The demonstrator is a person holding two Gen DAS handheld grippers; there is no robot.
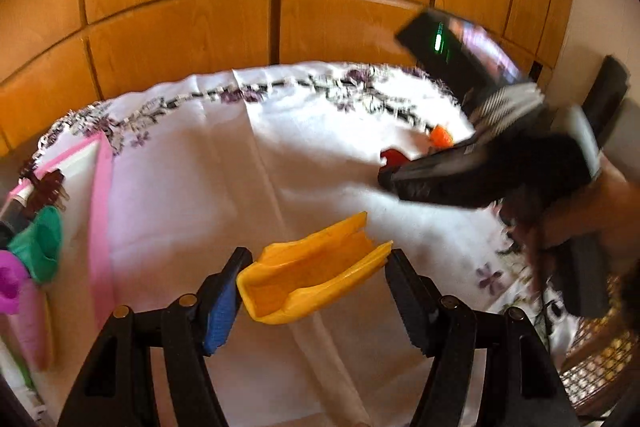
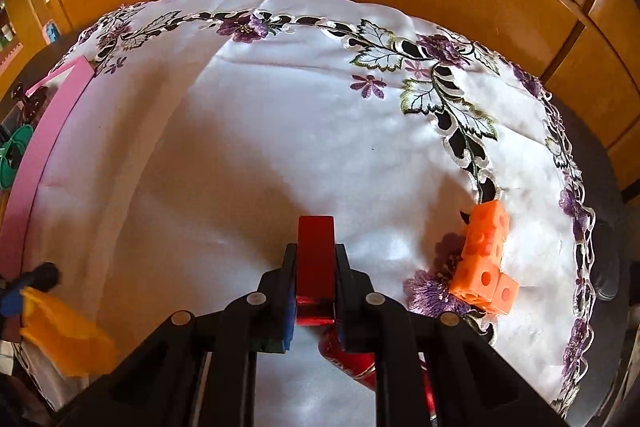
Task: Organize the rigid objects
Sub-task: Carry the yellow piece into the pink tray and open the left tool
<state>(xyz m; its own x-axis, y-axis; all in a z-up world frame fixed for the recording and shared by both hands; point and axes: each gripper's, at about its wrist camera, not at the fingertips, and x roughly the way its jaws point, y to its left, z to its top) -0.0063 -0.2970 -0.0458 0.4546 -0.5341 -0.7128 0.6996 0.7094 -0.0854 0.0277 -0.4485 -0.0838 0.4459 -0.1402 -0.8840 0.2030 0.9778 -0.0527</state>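
Yellow scoop [image 1: 308,275] clamped in left hand-held gripper [image 1: 312,291], red block [image 2: 316,259] in right hand-held gripper [image 2: 316,267], one orange cube cluster [image 2: 484,263]

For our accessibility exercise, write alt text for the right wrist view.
The right hand-held gripper is shut on a red block above a white embroidered tablecloth. Orange linked cubes lie to its right; a pink tray sits at the left edge.
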